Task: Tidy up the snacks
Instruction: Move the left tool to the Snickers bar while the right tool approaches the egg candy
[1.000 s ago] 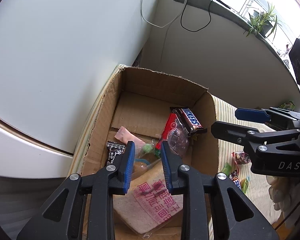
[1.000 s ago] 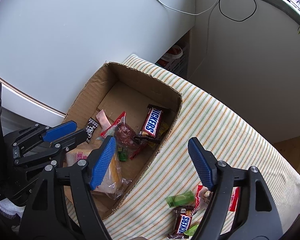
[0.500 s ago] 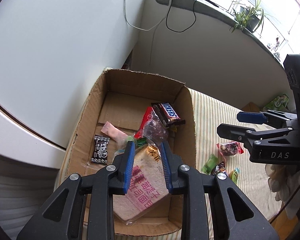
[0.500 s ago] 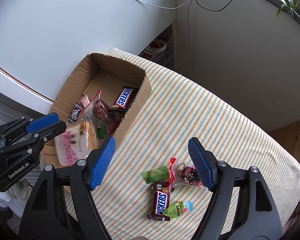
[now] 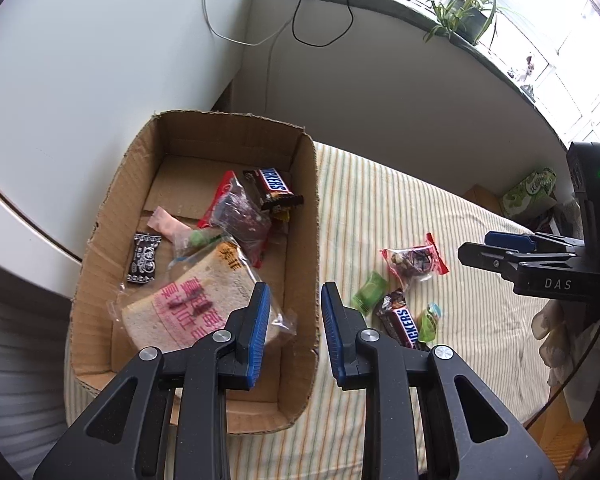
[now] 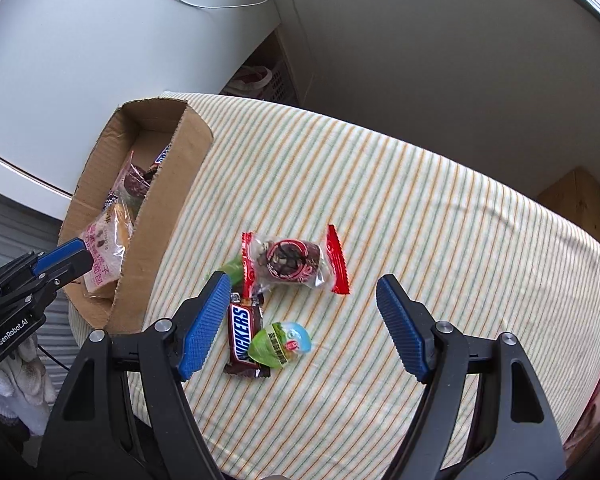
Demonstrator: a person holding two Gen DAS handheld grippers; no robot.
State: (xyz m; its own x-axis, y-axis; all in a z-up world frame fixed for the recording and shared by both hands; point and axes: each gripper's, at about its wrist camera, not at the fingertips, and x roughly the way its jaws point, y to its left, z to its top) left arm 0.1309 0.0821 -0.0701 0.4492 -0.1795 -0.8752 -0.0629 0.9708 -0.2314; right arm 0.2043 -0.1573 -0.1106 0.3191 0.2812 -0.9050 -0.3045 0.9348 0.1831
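- My left gripper hangs over the near right wall of the cardboard box, its blue pads parted by a narrow gap with nothing between them.
- One left pad sits above the corner of the bagged bread slice; the other is above the box wall itself.
- My right gripper is spread wide and empty, tilted down over the loose snacks on the striped tablecloth.
- Between its pads I see a Snickers bar, a green-and-blue candy touching it, a red-edged clear pack of dark cake, and a green wrapper partly tucked behind that pack.
- Inside the box, through the left camera: a second Snickers, a clear bag of dark fruit, a pink sweet, and a small black sachet, all lying loose beside the bread.
- Compared with a second ago, my left gripper has pulled back and swung right: its pads then framed the bread well inside the box, and now they straddle the box's wall.
- The bread lies flat in the box, released.
- My right gripper has moved away from the box, which now sits far left in its view; the table snacks have shifted from the bottom edge to between its pads.
- Its opening looks unchanged.
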